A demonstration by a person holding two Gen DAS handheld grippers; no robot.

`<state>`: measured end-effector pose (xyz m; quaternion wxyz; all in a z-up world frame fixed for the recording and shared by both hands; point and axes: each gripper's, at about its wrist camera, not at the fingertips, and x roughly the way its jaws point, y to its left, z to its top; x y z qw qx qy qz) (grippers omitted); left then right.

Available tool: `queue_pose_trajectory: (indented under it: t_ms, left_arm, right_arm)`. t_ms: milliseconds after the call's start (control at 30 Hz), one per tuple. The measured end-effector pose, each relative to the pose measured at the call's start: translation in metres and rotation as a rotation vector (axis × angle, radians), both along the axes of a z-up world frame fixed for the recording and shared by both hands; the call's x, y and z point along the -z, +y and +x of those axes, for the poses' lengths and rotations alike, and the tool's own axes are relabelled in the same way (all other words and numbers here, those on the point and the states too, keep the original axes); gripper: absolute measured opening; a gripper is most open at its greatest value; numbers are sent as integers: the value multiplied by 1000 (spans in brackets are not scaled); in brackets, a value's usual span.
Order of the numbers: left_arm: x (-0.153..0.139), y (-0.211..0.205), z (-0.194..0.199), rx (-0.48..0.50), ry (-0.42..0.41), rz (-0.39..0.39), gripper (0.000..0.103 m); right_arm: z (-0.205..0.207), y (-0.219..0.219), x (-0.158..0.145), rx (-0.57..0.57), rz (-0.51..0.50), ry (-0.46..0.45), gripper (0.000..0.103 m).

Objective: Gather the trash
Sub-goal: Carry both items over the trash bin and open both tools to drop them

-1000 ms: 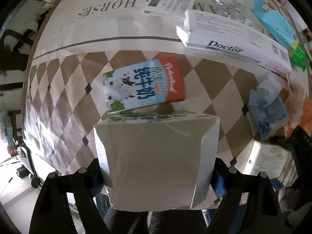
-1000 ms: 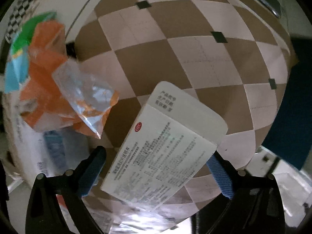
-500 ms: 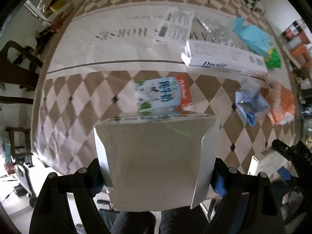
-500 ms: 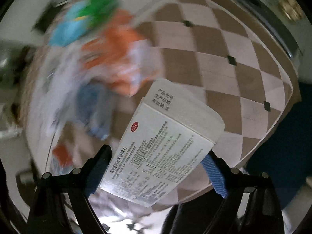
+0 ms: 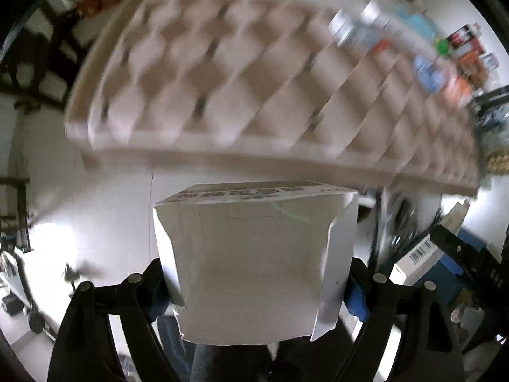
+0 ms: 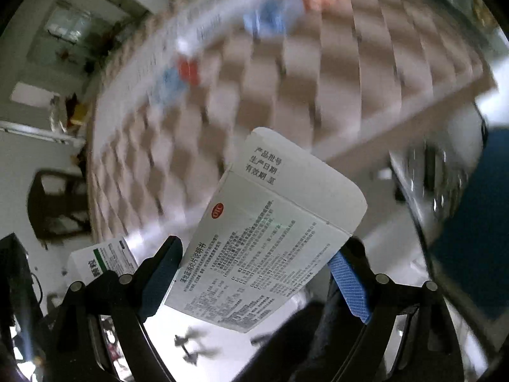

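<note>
Left gripper [image 5: 254, 273] clamps white carton [image 5: 254, 264], lower centre. Right gripper [image 6: 254, 270] clamps printed medicine box [image 6: 270, 245], lower centre. Checkered table [image 5: 254, 73] behind, motion-blurred; litter at upper right unreadable.

Both wrist views look from off the checkered table [image 5: 254, 73] edge, sharing its blurred top.

A table [image 5: 197, 73] in a brown-and-cream diamond cloth stands on a pale, brightly lit floor [image 5: 95, 197], a dark chair [image 6: 57, 203] beside it
</note>
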<state>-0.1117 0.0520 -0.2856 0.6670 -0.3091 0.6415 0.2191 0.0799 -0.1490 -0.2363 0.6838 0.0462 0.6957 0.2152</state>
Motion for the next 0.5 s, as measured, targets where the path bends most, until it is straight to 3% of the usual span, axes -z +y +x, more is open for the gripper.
queue_pose_trajectory:
  t_ms: [167,433,500]
  left_arm:
    - [99,7,-42,-20,81,-91,85]
    - [252,3,-47,25,137,-189,85]
    - [278,4,-46,35,142,-213,86]
  right_arm:
    - [-68,-12,83,-37,-90,94,92]
    - [-101,-1,242,-66,-189,141,92]
    - [-106,1,279,-69,-201,156,91]
